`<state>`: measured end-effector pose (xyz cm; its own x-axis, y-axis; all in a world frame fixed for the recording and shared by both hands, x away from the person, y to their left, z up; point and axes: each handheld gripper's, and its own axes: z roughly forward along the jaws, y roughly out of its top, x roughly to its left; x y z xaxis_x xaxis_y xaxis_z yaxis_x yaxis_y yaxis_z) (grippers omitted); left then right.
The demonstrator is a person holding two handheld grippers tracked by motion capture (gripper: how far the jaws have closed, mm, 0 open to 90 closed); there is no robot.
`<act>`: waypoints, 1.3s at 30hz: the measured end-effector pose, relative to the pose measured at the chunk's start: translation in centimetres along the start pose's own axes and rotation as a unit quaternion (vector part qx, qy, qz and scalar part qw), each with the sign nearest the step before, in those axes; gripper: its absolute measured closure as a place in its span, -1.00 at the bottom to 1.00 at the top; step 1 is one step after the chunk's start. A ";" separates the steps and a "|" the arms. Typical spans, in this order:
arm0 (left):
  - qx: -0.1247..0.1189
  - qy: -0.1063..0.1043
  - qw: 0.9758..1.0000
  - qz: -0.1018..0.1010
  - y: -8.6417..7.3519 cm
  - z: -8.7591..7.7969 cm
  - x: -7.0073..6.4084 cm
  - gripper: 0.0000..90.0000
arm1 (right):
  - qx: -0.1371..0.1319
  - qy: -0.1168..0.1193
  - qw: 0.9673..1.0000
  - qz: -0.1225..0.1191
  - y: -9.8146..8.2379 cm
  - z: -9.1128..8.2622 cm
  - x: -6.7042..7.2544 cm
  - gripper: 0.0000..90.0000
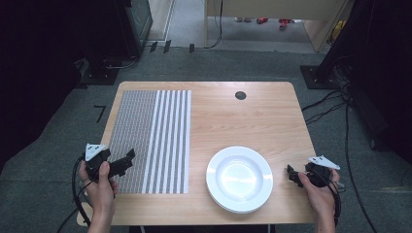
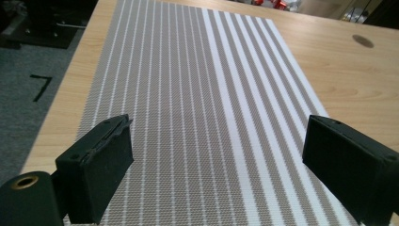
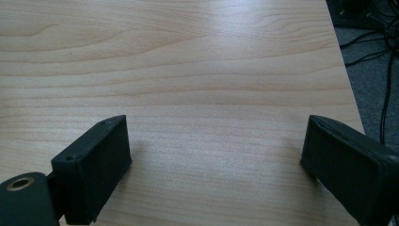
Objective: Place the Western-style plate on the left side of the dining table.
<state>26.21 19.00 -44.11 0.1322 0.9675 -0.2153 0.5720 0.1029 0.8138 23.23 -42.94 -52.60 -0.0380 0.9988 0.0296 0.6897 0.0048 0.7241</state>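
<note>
With both my tongs apart and empty, left (image 1: 130, 156) over the mat (image 1: 150, 141) at the table's left edge, right (image 1: 291, 172) near the plate (image 1: 239, 178) (front edge), I could nudge the plate off

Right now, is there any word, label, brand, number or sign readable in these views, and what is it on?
"7": a black tape mark shaped like that digit, on the grey floor left of the table; it may be just a corner marker.
No print is readable on the placemat, the plate or the tongs.
</note>
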 end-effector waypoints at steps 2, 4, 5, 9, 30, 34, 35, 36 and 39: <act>0.000 -0.006 1.000 -0.003 0.1 0.3 -0.5 -0.80 | 0.000 -0.003 1.000 0.003 0.0 0.0 0.1 -0.81; 0.004 -0.008 1.000 0.001 0.0 0.7 -1.0 -0.80 | 0.000 -0.006 1.000 0.005 0.1 0.1 0.2 -0.81; 0.007 -0.010 1.000 0.006 -0.1 0.8 -1.3 -0.80 | 0.000 -0.007 1.000 0.006 0.0 0.1 0.2 -0.81; 0.012 -0.020 1.000 0.015 -0.5 1.4 -2.4 -0.80 | 0.000 -0.007 1.000 0.006 0.0 0.0 0.2 -0.81; 0.045 -0.097 0.992 0.067 -2.4 3.2 -8.3 -0.80 | -0.019 0.000 0.998 0.065 0.3 -1.0 0.1 -0.68; 0.050 -0.113 0.990 0.069 -2.6 3.3 -9.3 -0.80 | -0.027 0.000 0.997 0.066 0.5 -1.7 0.5 -0.68; 0.050 -0.116 0.990 0.070 -2.7 3.3 -9.5 -0.80 | -0.029 0.003 0.997 0.069 0.5 -1.8 0.6 -0.68; 0.050 -0.118 0.989 0.072 -2.8 3.3 -9.7 -0.80 | -0.032 0.005 0.997 0.070 0.6 -2.1 0.8 -0.68; 0.055 -0.125 0.988 0.076 -2.9 3.4 -10.3 -0.80 | -0.045 0.013 0.996 0.072 1.0 -2.7 1.4 -0.67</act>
<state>25.92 7.98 -46.11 0.4109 0.8815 -0.2328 0.6127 -0.0780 0.7864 21.98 -41.69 -49.97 0.0367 0.9874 0.1542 0.6221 -0.1433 0.7697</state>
